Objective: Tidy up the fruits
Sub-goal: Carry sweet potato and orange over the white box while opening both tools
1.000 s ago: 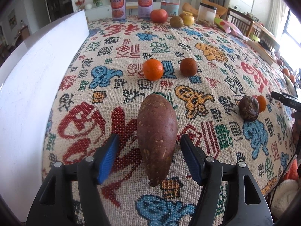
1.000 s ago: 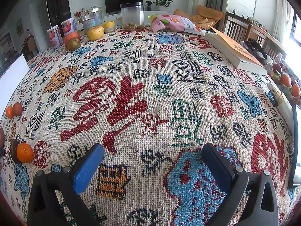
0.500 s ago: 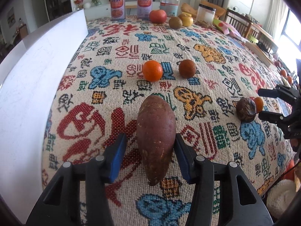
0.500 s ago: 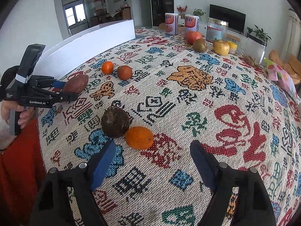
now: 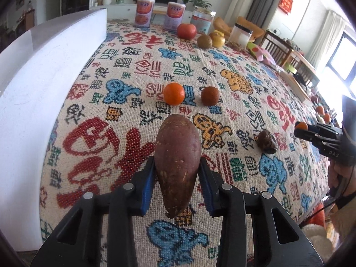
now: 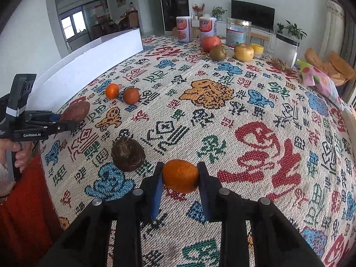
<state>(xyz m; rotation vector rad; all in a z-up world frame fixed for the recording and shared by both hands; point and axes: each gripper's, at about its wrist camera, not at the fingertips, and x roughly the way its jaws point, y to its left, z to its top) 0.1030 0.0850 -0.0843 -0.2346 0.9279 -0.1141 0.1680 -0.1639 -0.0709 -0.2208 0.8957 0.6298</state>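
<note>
My left gripper [image 5: 176, 178] is shut on a long reddish-brown sweet potato [image 5: 178, 155], which also shows in the right wrist view [image 6: 76, 111]. My right gripper [image 6: 180, 178] is shut on a small orange [image 6: 180, 175]; in the left wrist view it [image 5: 301, 131] holds that orange [image 5: 301, 125] at the right. A dark round fruit [image 6: 128, 154] lies just left of the right gripper on the patterned tablecloth [image 6: 222, 115]. Another orange [image 5: 174, 93] and a brown round fruit [image 5: 210, 96] lie side by side further off.
A long white box [image 5: 33, 77] runs along the table's left side. At the far end stand two cans [image 5: 144, 13], a glass jar [image 6: 238, 35], a red fruit [image 5: 186, 31], a green-brown fruit [image 6: 218, 53] and a yellow fruit [image 6: 243, 52].
My left gripper has closed on the sweet potato. My right gripper has swung left toward the small orange, moved in and closed on it.
</note>
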